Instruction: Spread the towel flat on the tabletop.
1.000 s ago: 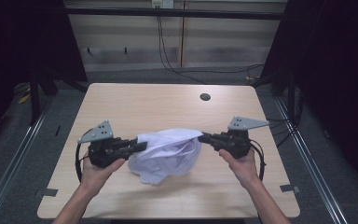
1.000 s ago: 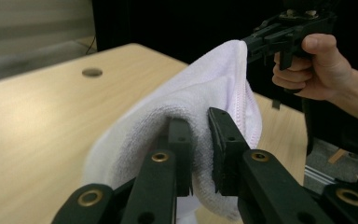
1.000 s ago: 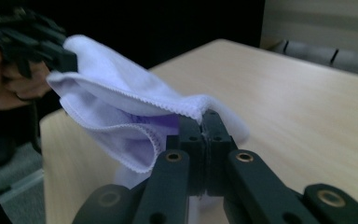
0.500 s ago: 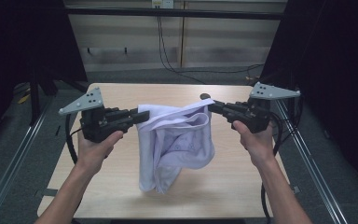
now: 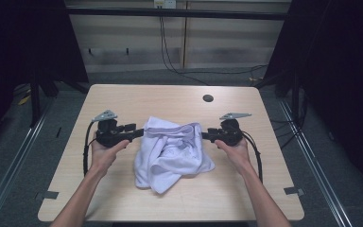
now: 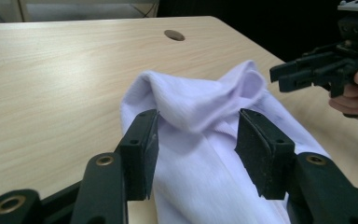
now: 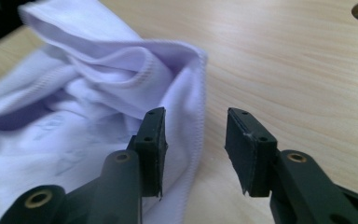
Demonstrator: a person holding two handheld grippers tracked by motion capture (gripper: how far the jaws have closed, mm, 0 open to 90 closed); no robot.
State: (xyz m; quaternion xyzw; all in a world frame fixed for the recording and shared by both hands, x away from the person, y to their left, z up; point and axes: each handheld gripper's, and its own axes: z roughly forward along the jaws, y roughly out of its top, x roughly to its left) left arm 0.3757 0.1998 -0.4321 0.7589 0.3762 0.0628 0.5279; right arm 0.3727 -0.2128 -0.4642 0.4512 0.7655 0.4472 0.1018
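A pale lilac cloth (image 5: 172,151) lies crumpled in the middle of the wooden table (image 5: 170,99). My left gripper (image 5: 138,134) sits at the cloth's left upper edge and my right gripper (image 5: 207,136) at its right upper corner. In the left gripper view the jaws stand wide apart over a raised fold of the cloth (image 6: 200,98), not pinching it; the left gripper (image 6: 196,121) is open. The right gripper (image 7: 193,123) is open too, with the cloth's stitched hem (image 7: 200,93) running just beside its left jaw. The other hand's gripper (image 6: 279,74) shows at the far right.
A round cable hole (image 5: 208,98) lies in the table's far right part. Bare wood stretches around the cloth on all sides. Black cables loop from both grippers along the person's forearms. Metal frame rails flank the table.
The cloth, held up and stretched between both grippers half a second ago, has come down onto the table. Both grippers have dropped low and let go of it.
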